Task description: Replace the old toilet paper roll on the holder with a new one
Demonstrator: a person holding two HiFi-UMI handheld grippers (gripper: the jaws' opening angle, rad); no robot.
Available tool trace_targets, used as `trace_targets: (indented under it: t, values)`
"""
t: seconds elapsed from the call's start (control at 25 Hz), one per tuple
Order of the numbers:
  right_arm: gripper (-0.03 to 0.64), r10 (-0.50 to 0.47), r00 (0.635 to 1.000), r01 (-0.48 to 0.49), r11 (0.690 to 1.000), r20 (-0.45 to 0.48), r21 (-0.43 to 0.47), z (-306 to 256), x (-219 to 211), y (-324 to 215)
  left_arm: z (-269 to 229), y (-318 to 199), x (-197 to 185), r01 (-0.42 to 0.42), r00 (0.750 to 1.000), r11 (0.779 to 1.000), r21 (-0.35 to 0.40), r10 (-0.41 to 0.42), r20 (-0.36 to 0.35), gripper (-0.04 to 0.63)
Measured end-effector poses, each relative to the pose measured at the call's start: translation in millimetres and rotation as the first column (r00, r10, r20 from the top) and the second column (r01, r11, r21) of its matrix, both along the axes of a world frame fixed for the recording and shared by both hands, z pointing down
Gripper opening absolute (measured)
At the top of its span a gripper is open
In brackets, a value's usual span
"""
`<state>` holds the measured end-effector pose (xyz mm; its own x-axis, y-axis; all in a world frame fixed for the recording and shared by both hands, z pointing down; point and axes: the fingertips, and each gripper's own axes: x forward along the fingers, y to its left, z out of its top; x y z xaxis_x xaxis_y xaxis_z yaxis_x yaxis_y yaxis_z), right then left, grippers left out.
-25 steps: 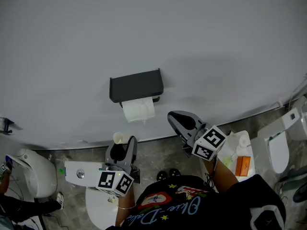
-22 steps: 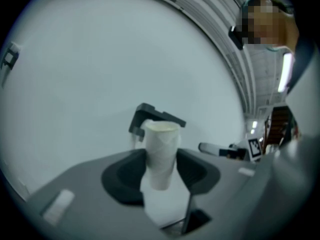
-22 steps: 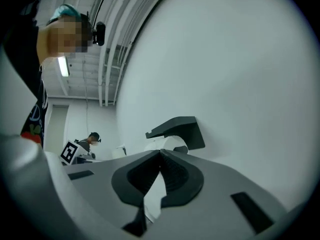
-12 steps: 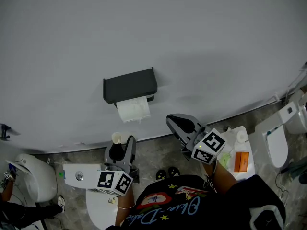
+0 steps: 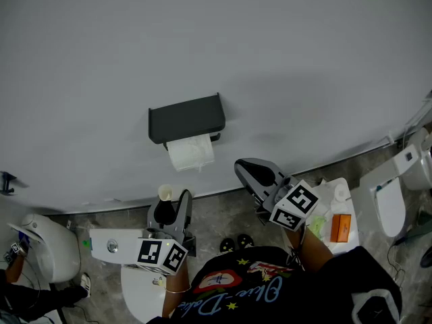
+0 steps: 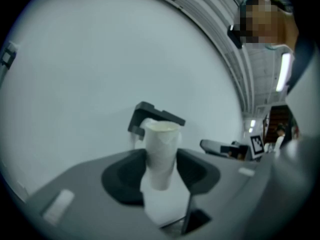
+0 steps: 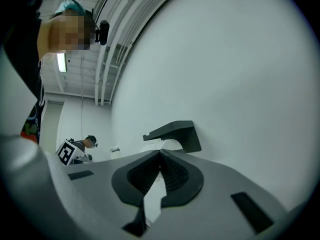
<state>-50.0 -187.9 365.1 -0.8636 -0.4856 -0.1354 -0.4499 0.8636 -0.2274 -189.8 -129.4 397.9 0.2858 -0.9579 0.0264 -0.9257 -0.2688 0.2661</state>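
A black wall holder (image 5: 187,117) carries a white roll (image 5: 192,152) with a sheet hanging below it. My left gripper (image 5: 169,210) stands below the holder, shut on a slim white paper roll (image 5: 165,194) held upright; up close that roll (image 6: 161,154) sits between the pads, with the holder (image 6: 155,116) behind it. My right gripper (image 5: 246,167) hangs to the right of the holder, shut and empty. From the right gripper (image 7: 161,156) itself, the holder (image 7: 175,133) and its roll (image 7: 167,145) lie just beyond the tips.
A white toilet tank (image 5: 115,245) sits under my left hand and a second toilet (image 5: 391,211) stands at the right. A white stand (image 5: 331,201) holds an orange box (image 5: 341,228). Another person (image 5: 27,295) crouches at bottom left.
The head view has shifted a little, so the holder sits slightly higher and more to the left. Both grippers keep their places, and the left one still holds the slim roll.
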Motion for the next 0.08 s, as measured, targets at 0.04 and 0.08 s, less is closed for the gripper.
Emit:
trace_targets:
  t: [0.04, 0.08]
  values:
    - [0.014, -0.003, 1.000, 0.003, 1.000, 0.001, -0.001, -0.1, -0.4, 0.5, 0.3, 0.0, 0.7, -0.004, 1.000, 1.000, 0.000, 0.004, 0.003, 0.186]
    - [0.014, -0.007, 1.000, 0.007, 1.000, 0.002, -0.002, -0.1, -0.8, 1.0, 0.6, 0.0, 1.5, -0.007, 1.000, 1.000, 0.000, 0.007, 0.006, 0.186]
